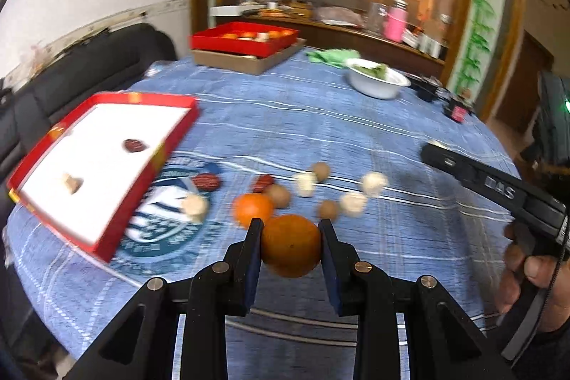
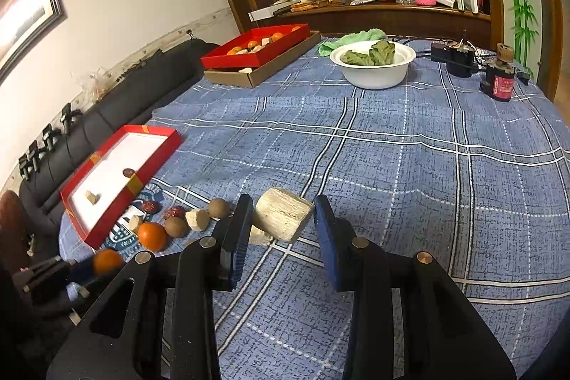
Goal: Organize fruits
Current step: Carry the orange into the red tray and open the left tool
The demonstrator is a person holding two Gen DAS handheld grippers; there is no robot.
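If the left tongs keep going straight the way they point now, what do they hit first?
Probably the loose orange on the tablecloth, just beyond the orange that the left tongs hold; the brown fruit sits close behind. Depth is hard to judge.

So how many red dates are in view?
3 red dates: one inside the near red tray, two on the tablecloth beside it. The far box may hide more.

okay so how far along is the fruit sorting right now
Early. Done: the near red tray holds only a red date and a pale chunk. In hand: left gripper grips an orange; right gripper a pale block. Left: loose pieces on the tablecloth.
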